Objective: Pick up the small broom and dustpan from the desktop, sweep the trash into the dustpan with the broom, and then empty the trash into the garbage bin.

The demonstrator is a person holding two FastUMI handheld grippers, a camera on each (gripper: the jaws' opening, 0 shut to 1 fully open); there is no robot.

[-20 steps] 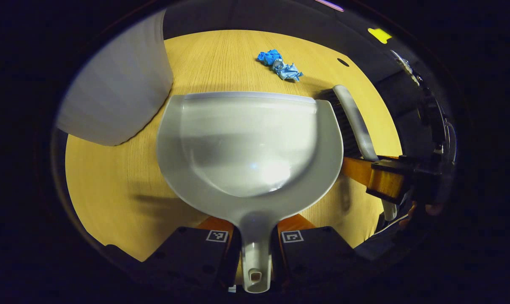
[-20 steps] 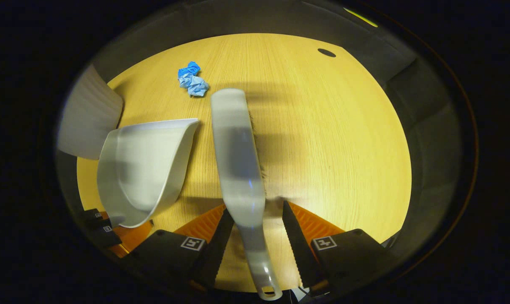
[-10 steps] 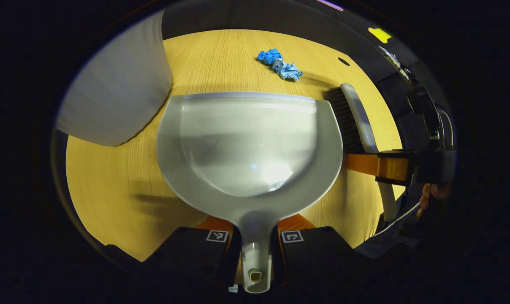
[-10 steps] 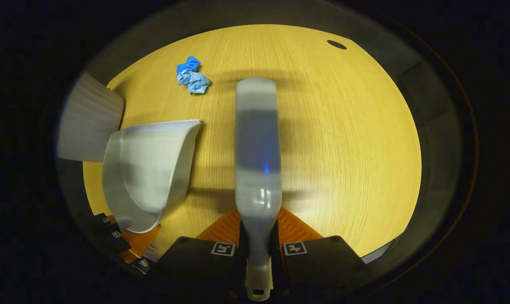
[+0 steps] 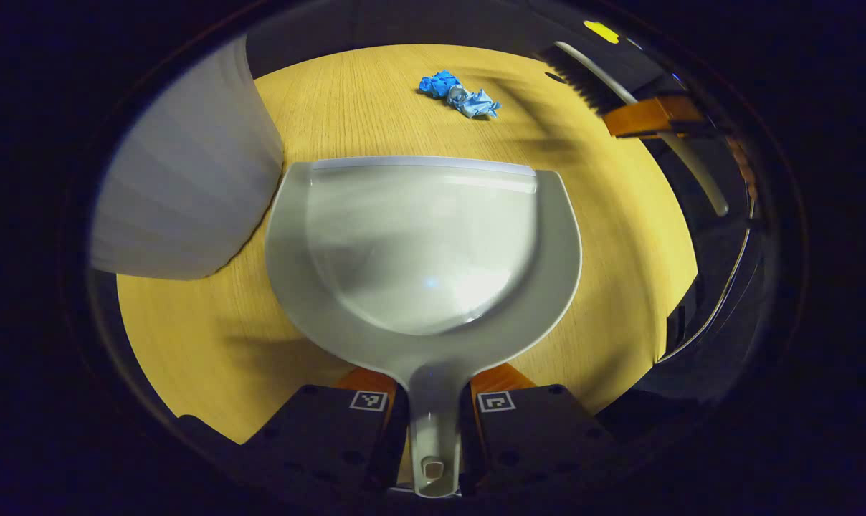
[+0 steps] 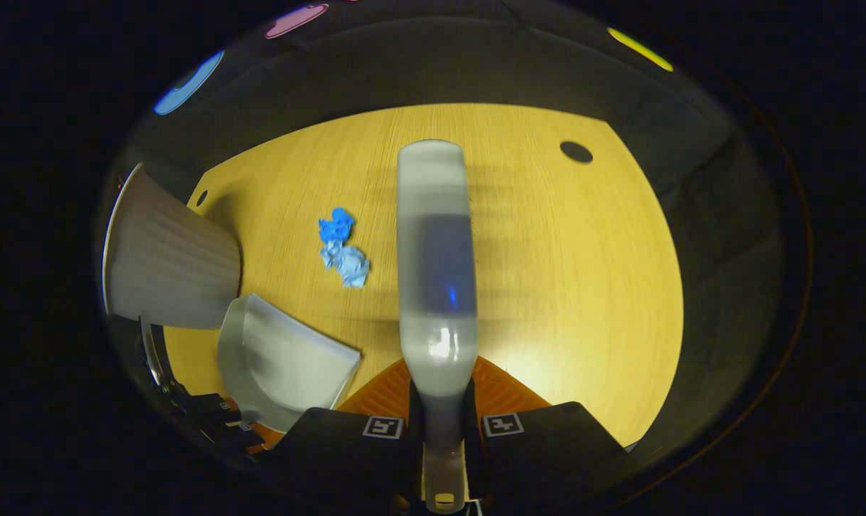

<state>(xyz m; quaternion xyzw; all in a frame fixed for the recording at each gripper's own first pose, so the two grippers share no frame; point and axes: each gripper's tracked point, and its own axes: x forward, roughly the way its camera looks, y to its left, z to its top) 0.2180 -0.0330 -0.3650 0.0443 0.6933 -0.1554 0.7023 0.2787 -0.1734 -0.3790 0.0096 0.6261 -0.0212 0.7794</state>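
Raised since the earlier frames, the right gripper (image 6: pixel 440 430) now holds the broom (image 6: pixel 436 244) above the desktop (image 6: pixel 562 287), both fingers clamped on its handle. Left gripper (image 5: pixel 433 412) is closed on the dustpan (image 5: pixel 422 244) handle (pan beside the garbage bin (image 5: pixel 189 179)). Blue trash (image 5: pixel 458 97) lies beyond the pan's lip.

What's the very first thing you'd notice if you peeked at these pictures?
The big pale dustpan, right in the middle of the left gripper view, its handle pinched by the left gripper. Next, the bright blue crumpled trash on the yellow wooden table beyond it, and the broom sticking up from the right gripper.
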